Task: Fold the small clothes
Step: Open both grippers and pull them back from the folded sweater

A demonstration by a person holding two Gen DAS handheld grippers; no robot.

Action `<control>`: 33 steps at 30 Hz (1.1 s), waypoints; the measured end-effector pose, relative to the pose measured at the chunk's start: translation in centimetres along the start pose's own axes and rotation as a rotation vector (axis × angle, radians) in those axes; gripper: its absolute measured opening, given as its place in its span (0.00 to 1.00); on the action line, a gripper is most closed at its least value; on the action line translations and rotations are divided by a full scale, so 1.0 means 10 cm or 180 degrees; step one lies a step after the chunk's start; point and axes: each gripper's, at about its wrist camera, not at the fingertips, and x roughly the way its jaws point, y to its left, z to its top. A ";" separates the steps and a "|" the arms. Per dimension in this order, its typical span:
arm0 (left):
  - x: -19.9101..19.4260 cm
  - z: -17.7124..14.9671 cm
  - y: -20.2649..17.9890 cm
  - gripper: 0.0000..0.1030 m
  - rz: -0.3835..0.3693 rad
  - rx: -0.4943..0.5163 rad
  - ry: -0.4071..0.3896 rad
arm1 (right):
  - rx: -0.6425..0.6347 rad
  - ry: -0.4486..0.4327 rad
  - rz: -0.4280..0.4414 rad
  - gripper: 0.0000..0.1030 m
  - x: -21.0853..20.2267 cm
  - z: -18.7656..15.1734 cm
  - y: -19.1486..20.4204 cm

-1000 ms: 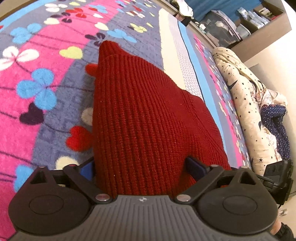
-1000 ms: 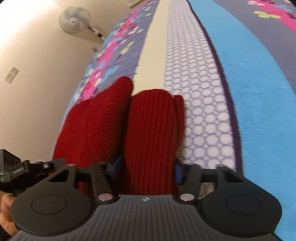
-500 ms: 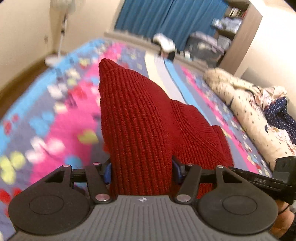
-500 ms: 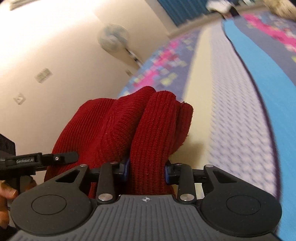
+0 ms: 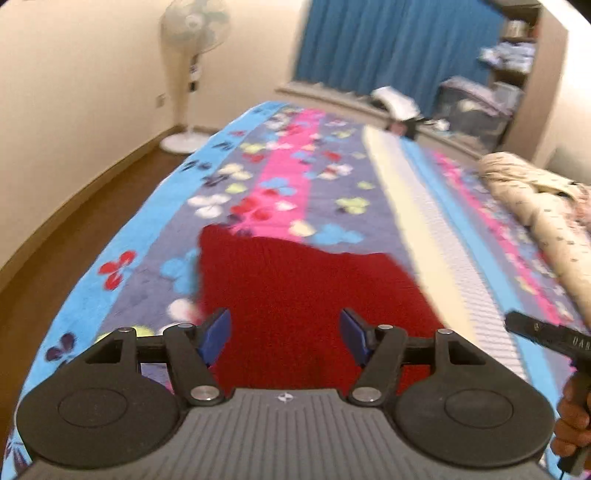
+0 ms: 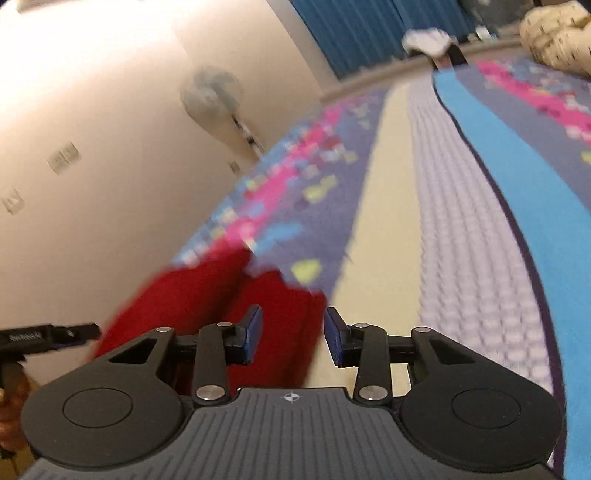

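A red knit garment (image 5: 295, 280) lies spread on the patterned bed cover (image 5: 280, 177). My left gripper (image 5: 285, 334) hovers over its near edge; its jaws are opening, and the blue pads stand apart from the cloth seen between them. In the right wrist view the same red knit (image 6: 207, 291) lies in soft folds under my right gripper (image 6: 293, 334). Those jaws are opening too, with a gap between the right pad and the cloth. A hand (image 5: 572, 421) holds the right gripper at the left view's edge.
The bed's left edge drops to a wooden floor (image 5: 74, 218) beside a standing fan (image 5: 192, 33). A cream star-print bundle (image 5: 535, 199) lies along the bed's right side. Blue curtains (image 5: 388, 48), storage boxes (image 5: 472, 107) and shelves stand beyond the far end.
Both grippers held the red knit up in bunches, pinched between their pads. Now the jaws stand wider, the knit lies flat on the bed, and both views have lifted and tilted up.
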 end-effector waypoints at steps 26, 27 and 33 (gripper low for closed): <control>-0.47 -0.62 -0.73 0.86 0.0372 0.1174 0.0192 | -0.1169 0.0245 -0.0502 0.75 -0.63 -0.34 0.60; -0.59 -0.61 -0.73 0.89 0.0381 0.1067 0.0112 | -0.1143 0.0171 -0.0527 0.79 -0.73 -0.35 0.62; -1.27 -0.77 -0.93 0.99 0.0430 0.0927 -0.0161 | -0.0978 -0.0091 -0.0673 0.88 -1.29 -0.54 0.68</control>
